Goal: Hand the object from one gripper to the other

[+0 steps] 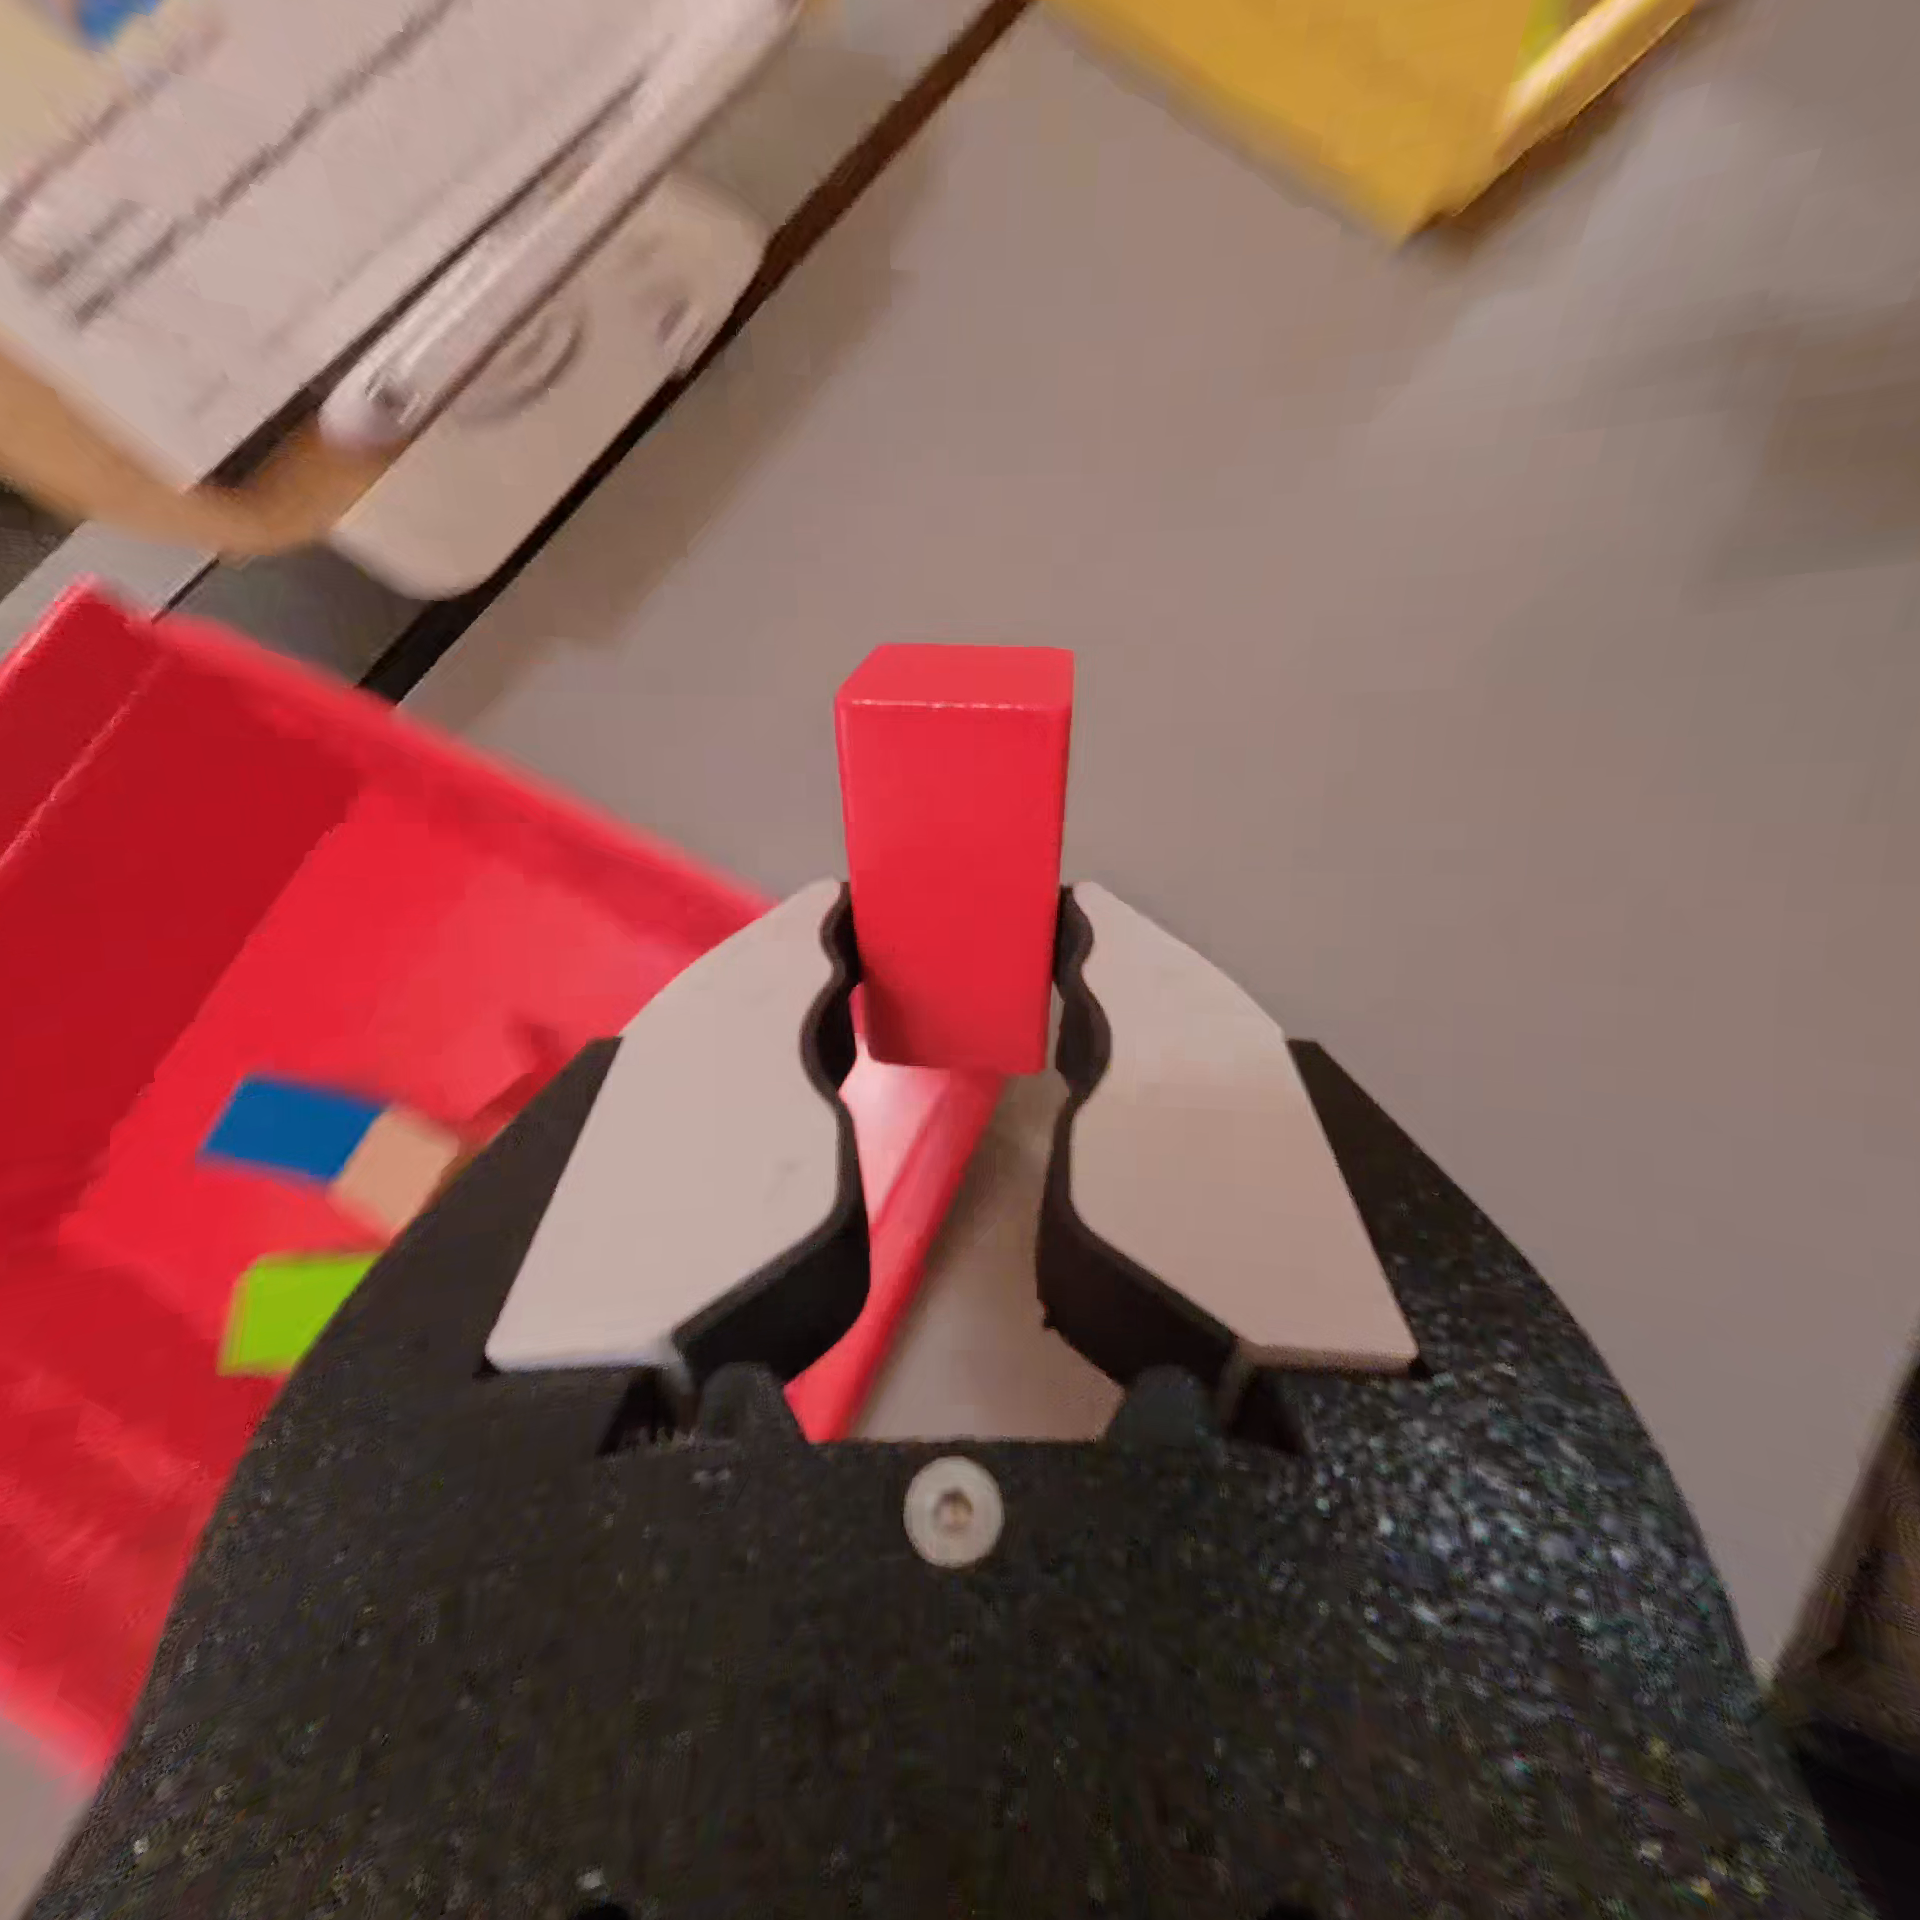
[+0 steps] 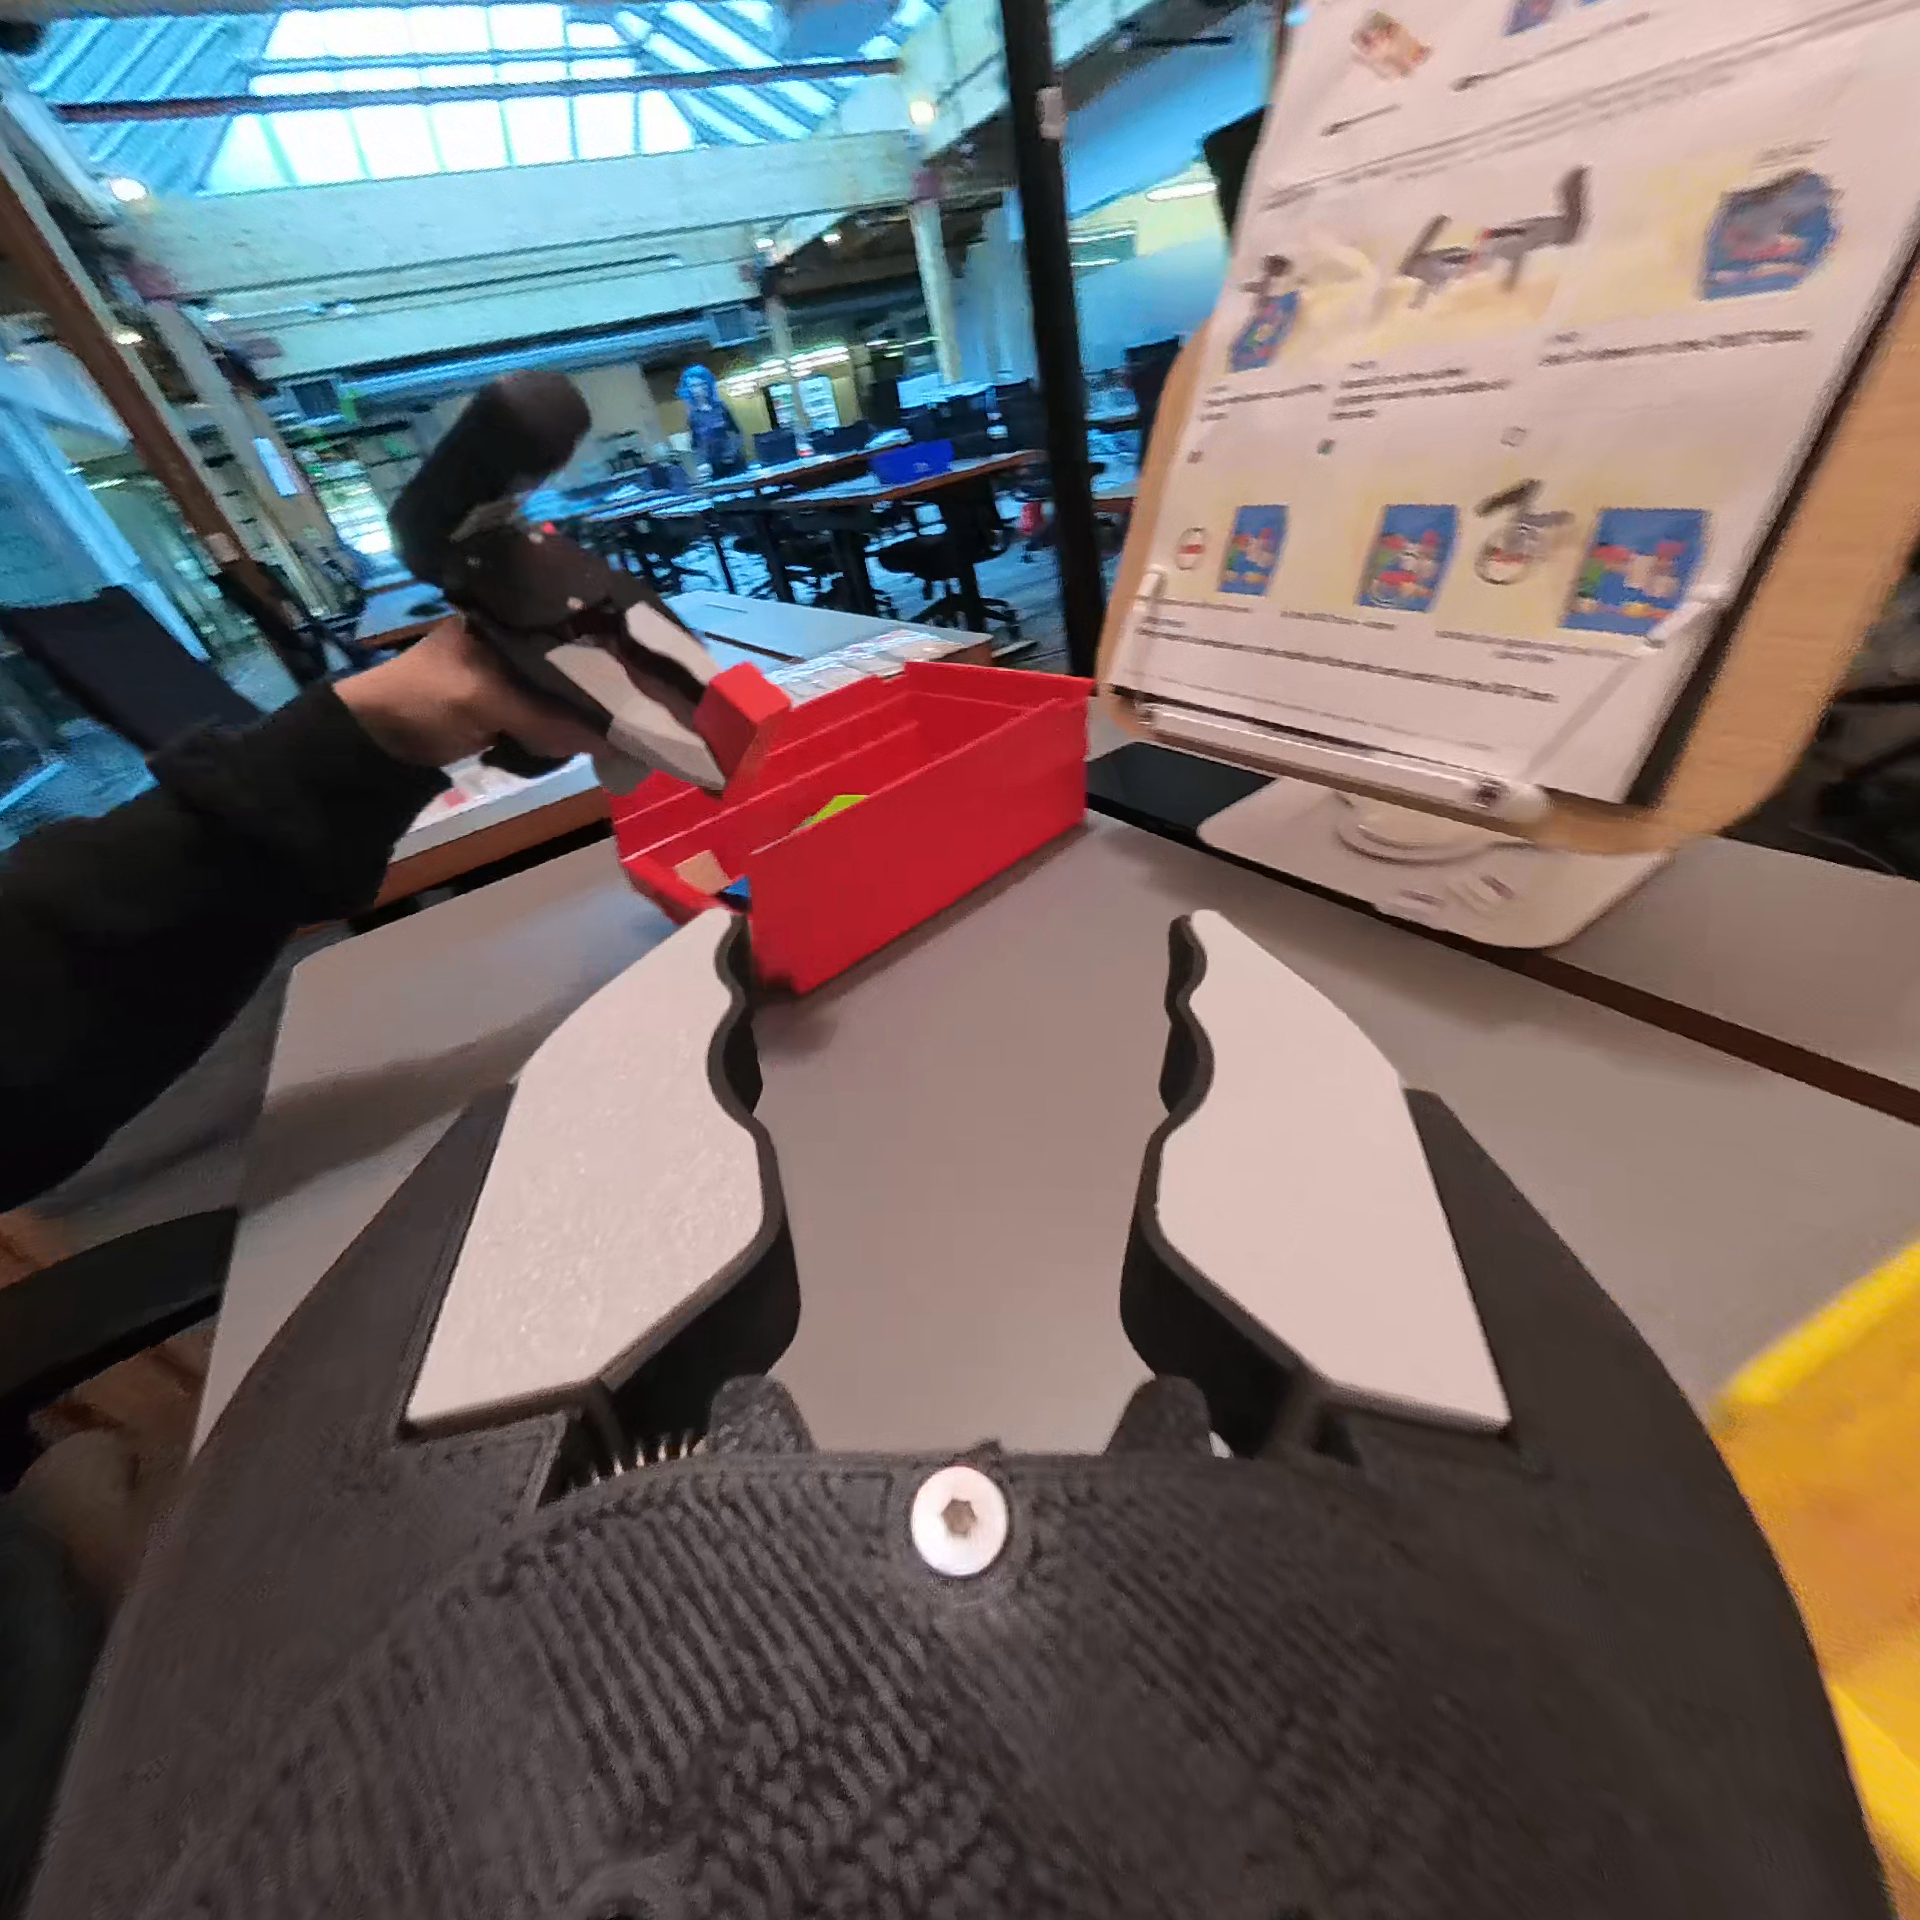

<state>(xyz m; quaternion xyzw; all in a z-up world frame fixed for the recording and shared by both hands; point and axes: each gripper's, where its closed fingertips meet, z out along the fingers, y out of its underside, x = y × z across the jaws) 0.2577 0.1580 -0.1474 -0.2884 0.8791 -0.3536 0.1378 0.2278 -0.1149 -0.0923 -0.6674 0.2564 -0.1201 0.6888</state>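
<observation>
Two grippers: left gripper [image 1: 956,977] fingers clamp the red block [image 1: 951,862] above the red bin [image 2: 894,821]; right gripper [image 2: 961,997] fingers wide, empty. Advice: align right fingers on the block's free end before release.

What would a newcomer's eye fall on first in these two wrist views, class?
First, the red block, standing upright and pinched between the pads of the left gripper, raised above the grey table. Next, the red bin on that table, with blue, green and plain wooden blocks inside. Then the right gripper, open and empty, low over the table.
</observation>
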